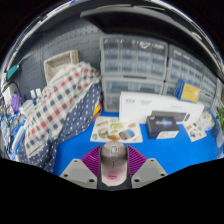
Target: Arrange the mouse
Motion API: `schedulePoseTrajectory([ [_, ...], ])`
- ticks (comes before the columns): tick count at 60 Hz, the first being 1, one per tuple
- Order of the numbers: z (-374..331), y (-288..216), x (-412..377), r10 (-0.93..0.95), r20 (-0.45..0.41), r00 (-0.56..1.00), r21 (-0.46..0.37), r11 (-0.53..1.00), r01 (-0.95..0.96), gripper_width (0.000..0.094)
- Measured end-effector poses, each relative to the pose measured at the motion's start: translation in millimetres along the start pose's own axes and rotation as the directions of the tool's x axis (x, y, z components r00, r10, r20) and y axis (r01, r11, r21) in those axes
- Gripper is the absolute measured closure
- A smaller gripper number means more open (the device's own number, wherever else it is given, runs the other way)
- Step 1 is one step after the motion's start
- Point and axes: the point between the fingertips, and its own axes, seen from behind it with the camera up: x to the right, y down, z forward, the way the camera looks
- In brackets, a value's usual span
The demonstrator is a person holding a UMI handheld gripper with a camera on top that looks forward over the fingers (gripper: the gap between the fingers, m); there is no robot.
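The gripper [113,172] is clenched on a grey mouse [113,160], held between its pink pads above the blue counter [150,150], well short of the white box [150,104].

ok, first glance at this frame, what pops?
The grey mouse clamped between the gripper fingers' purple pads, over the blue table. Beyond the fingers, a white box stands by a smaller dark box; a checked cloth is heaped beside them.
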Motion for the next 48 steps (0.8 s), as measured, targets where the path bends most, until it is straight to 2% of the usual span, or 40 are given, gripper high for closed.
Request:
schedulePoseTrajectory([
  [7, 26.5, 50.6, -8.8, 0.012, -0.009, 1.0, -0.092, 0.996, -0.013, 0.0597],
  [12, 41.5, 76.1, -1.6, 0.005, -0.045, 0.999, -0.127, 0.992, -0.011, 0.0597],
  [16, 50.0, 93.8, 0.4, 0.003, -0.038, 0.999, -0.167, 0.986, -0.009, 0.0589],
  [18, 51.8, 89.6, 0.2, 0.01, -0.033, 0.999, -0.139, 0.99, -0.014, 0.0596],
  [29, 51.9, 90.7, 1.2, 0.018, -0.033, 0.999, -0.143, 0.989, -0.023, 0.0574],
  [30, 52.0, 90.3, 1.0, 0.017, -0.033, 0.999, -0.14, 0.99, -0.022, 0.0497],
  [31, 51.7, 90.9, 0.7, 0.017, -0.033, 0.999, -0.142, 0.99, -0.022, 0.0544],
  [37, 50.7, 92.1, -0.7, 0.029, -0.017, 0.999, -0.164, 0.986, -0.031, 0.0454],
  [38, 49.1, 92.7, -0.7, 0.033, -0.015, 0.999, -0.173, 0.984, -0.035, 0.0425],
  [40, 44.7, 90.8, 2.2, 0.039, -0.022, 0.999, -0.177, 0.983, -0.043, 0.0308],
  [42, 38.5, 84.8, 7.4, 0.042, -0.037, 0.998, -0.165, 0.985, -0.047, 0.0244],
  [43, 34.9, 80.9, 9.2, 0.041, -0.043, 0.998, -0.154, 0.987, -0.047, 0.0162],
  [44, 30.4, 76.8, 11.2, 0.039, -0.048, 0.998, -0.144, 0.989, -0.046, 0.0174],
  [45, 25.6, 72.7, 13.3, 0.037, -0.051, 0.998, -0.135, 0.99, -0.044, 0.0119],
  [48, 7.8, 61.7, 21.1, 0.032, -0.057, 0.998, -0.115, 0.993, -0.038, 0.0102],
])
